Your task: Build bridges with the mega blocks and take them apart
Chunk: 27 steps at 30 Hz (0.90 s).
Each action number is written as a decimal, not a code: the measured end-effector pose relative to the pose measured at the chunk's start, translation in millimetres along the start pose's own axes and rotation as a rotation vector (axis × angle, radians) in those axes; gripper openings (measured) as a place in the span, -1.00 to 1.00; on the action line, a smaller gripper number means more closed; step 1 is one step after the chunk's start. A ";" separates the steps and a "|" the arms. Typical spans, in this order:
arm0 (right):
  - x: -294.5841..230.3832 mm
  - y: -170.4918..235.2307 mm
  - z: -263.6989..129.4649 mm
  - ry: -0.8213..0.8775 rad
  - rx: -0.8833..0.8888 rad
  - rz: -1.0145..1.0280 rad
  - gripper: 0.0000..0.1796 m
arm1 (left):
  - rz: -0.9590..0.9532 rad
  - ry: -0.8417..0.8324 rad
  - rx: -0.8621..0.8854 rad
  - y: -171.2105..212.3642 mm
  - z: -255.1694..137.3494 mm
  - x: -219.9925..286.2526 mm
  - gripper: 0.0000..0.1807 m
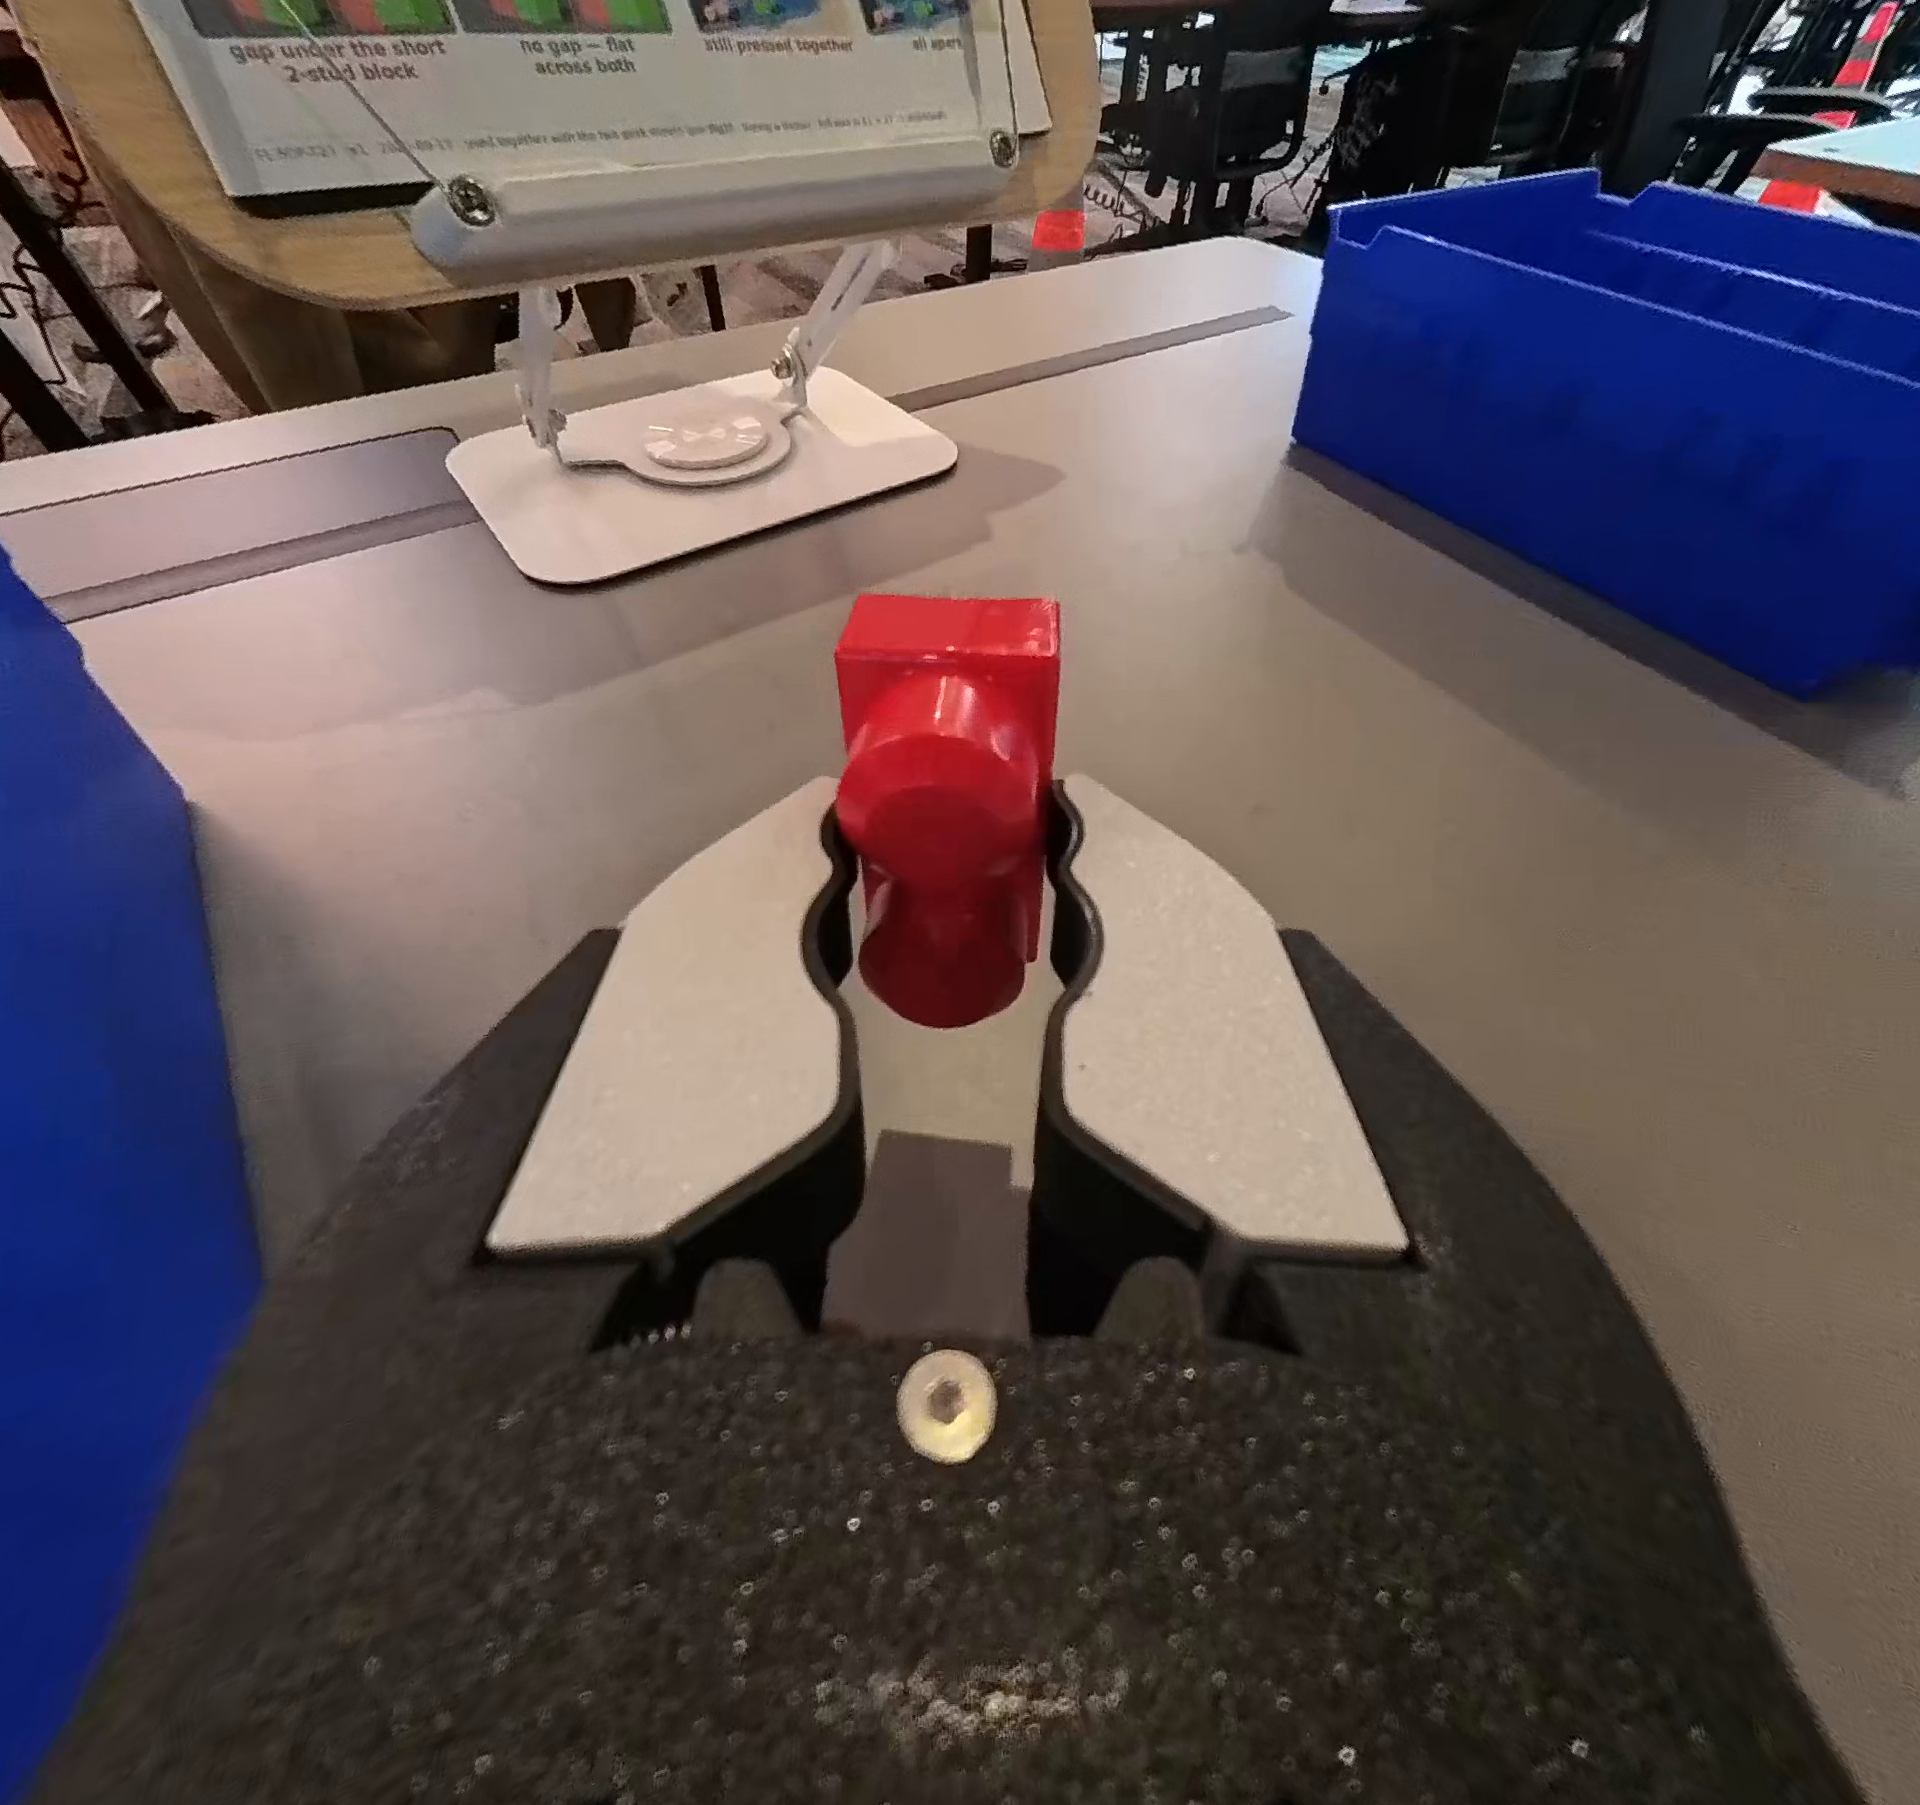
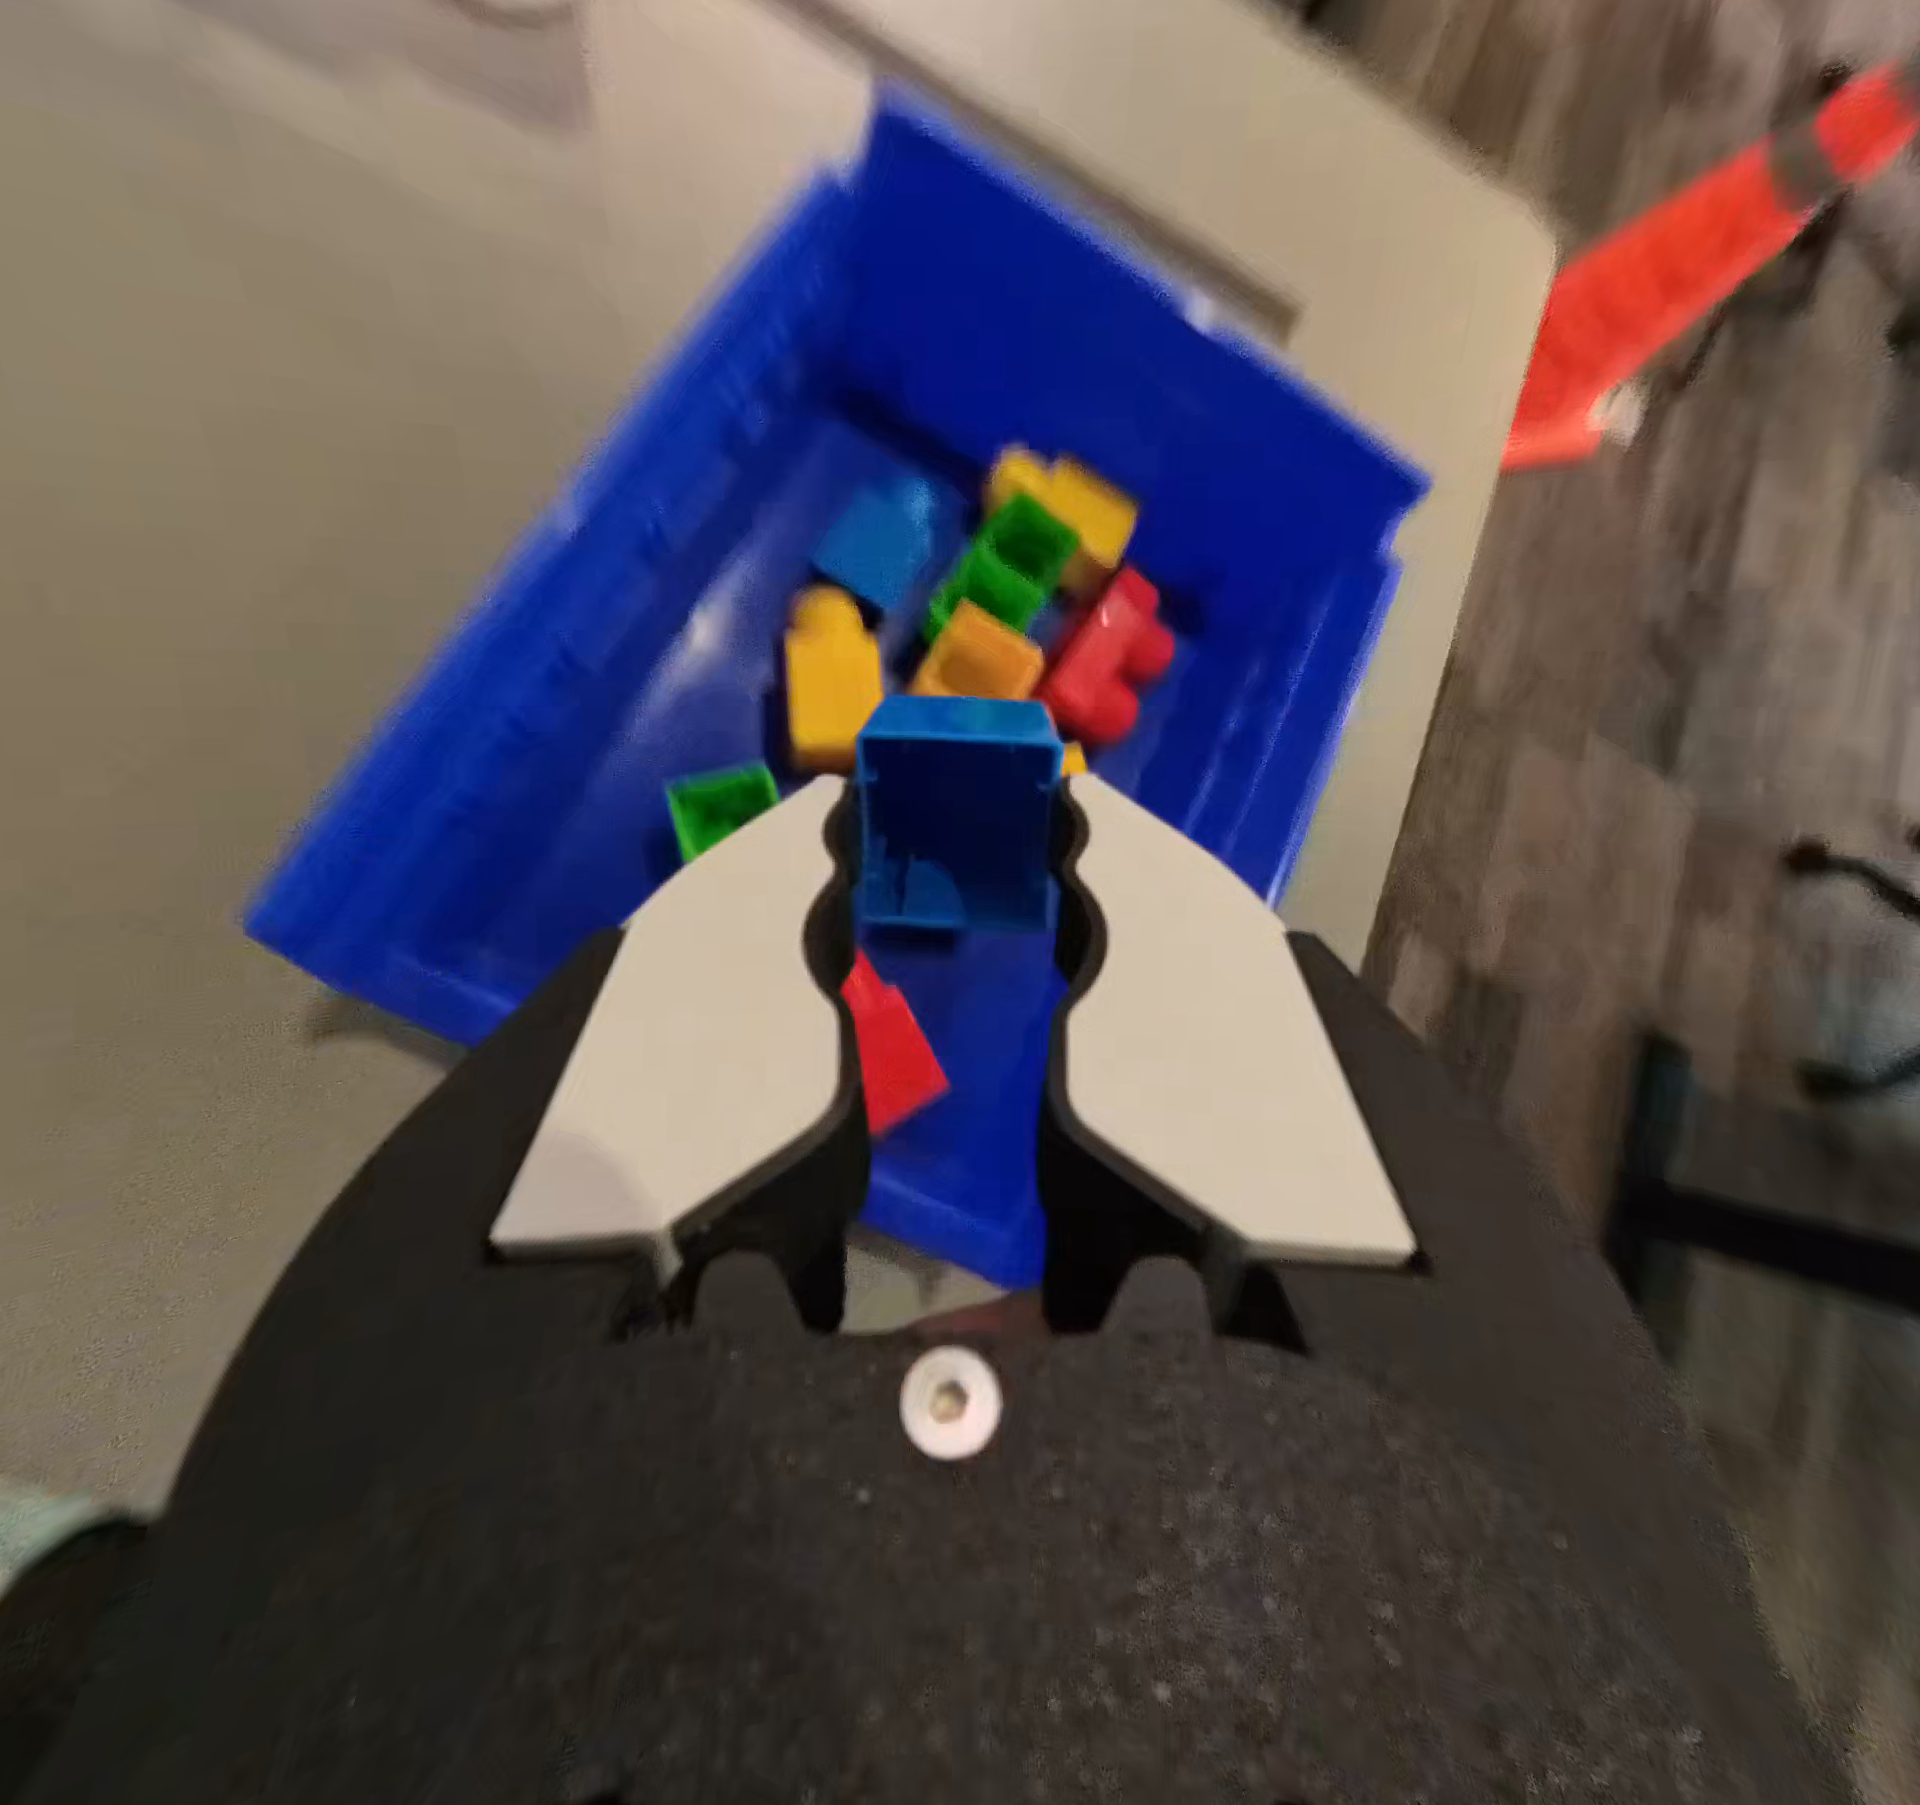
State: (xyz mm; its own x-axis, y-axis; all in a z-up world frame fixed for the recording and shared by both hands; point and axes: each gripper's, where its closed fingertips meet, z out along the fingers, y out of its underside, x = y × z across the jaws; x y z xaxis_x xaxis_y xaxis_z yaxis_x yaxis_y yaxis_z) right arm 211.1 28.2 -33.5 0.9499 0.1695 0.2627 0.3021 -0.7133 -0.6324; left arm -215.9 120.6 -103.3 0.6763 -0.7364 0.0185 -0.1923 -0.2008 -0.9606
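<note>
In the left wrist view my left gripper (image 1: 948, 851) is shut on a red mega block (image 1: 951, 768), held above the grey table (image 1: 1351, 924) with its studs pointing back at the camera. In the right wrist view my right gripper (image 2: 956, 851) is shut on a blue mega block (image 2: 956, 820), its hollow underside facing the camera, held over a blue bin (image 2: 1091, 342). The bin holds several loose blocks: yellow (image 2: 831, 685), green (image 2: 1013, 560), red (image 2: 1107, 654), orange (image 2: 982, 659) and blue (image 2: 883, 540). The right view is motion-blurred.
A white instruction card on a stand (image 1: 707, 477) sits at the table's far side. A blue bin (image 1: 1621, 425) stands at the right in the left wrist view, and another blue thing (image 1: 94, 1028) fills its left edge. The table edge (image 2: 1455, 612) runs beside the bin, with floor beyond.
</note>
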 end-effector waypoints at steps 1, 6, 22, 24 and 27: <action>4.4 16.9 12.4 -0.040 -0.115 -0.006 -0.61 | 0.001 0.003 -0.003 0.1 1.0 0.7 -0.62; 13.9 89.1 51.3 -0.106 -0.562 -0.073 -0.61 | 0.015 0.009 -0.016 1.6 3.8 3.0 -0.62; 22.2 86.9 73.1 -0.067 -0.704 -0.113 -0.34 | 0.006 0.029 -0.047 8.4 2.8 1.5 -0.62; 24.5 48.3 56.5 0.028 -0.542 -0.120 -0.34 | 0.005 0.029 -0.046 8.3 2.9 1.8 -0.62; -15.0 -28.1 16.9 0.071 -0.166 -0.157 -0.33 | 0.007 0.029 -0.035 6.1 2.9 2.8 -0.62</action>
State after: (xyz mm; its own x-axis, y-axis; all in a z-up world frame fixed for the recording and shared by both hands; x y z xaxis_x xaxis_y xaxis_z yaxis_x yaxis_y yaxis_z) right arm 189.6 57.2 -32.0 0.8827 0.2431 0.4022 0.4226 -0.7850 -0.4530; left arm -213.1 119.3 -109.9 0.6540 -0.7563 0.0204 -0.2217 -0.2174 -0.9506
